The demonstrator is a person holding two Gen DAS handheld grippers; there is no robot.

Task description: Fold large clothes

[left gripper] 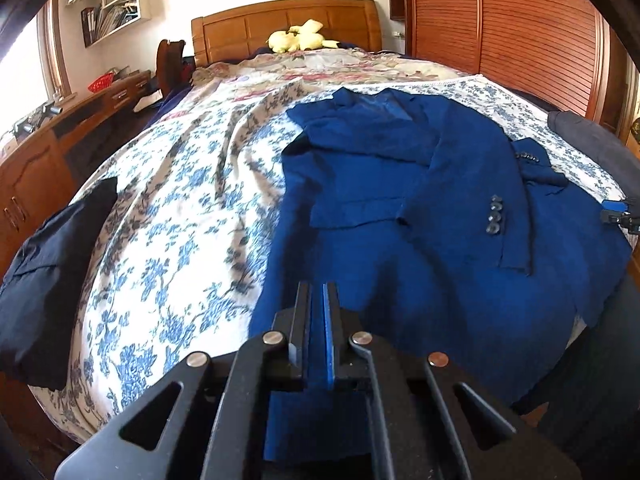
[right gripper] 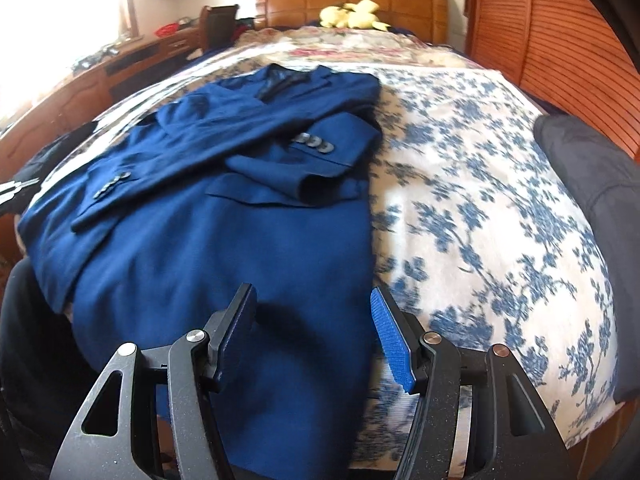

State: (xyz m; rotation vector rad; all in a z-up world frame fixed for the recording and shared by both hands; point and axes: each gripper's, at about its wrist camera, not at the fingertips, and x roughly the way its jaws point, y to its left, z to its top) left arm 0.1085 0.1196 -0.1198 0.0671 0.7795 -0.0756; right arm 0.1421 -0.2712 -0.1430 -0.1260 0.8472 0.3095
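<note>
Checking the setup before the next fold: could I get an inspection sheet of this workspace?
Surface: bed with a blue floral cover, rumpled on one side.
Job's things: blue blazer laid flat, both sleeves folded across its front.
Clutter: folded dark garment on one edge of the bed, another dark garment on the opposite edge, yellow plush toy at the headboard.
Grippers: left gripper shut, over the blazer's hem; right gripper open, nothing between its pads, over the hem.
Cables: nothing seen.
Surroundings: wooden headboard, slatted wardrobe, wall shelf.
</note>
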